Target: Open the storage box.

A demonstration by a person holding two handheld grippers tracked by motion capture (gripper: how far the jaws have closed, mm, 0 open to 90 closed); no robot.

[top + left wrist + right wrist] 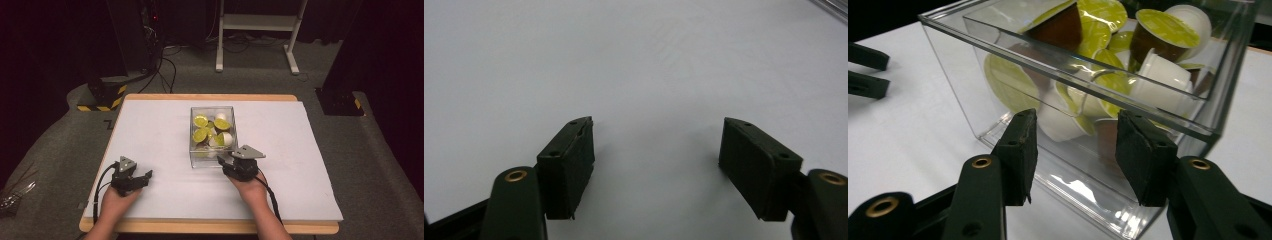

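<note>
Matte black right gripper [1075,150] jaws apart before clear box [998,105] of capsules [1160,25]

White sheet over a tan wood tabletop [150,97]. Clear see-through box [973,65], stuffed with pods [1158,45]: lime-green foil lids, white or dark brown cups. Black left gripper [656,150] and black right gripper [1075,150], little brass rivets on the jaws, grey plates on top. Grey carpet [380,170], plus yellow-and-black hazard stripes on a base [102,95] back left.
</note>
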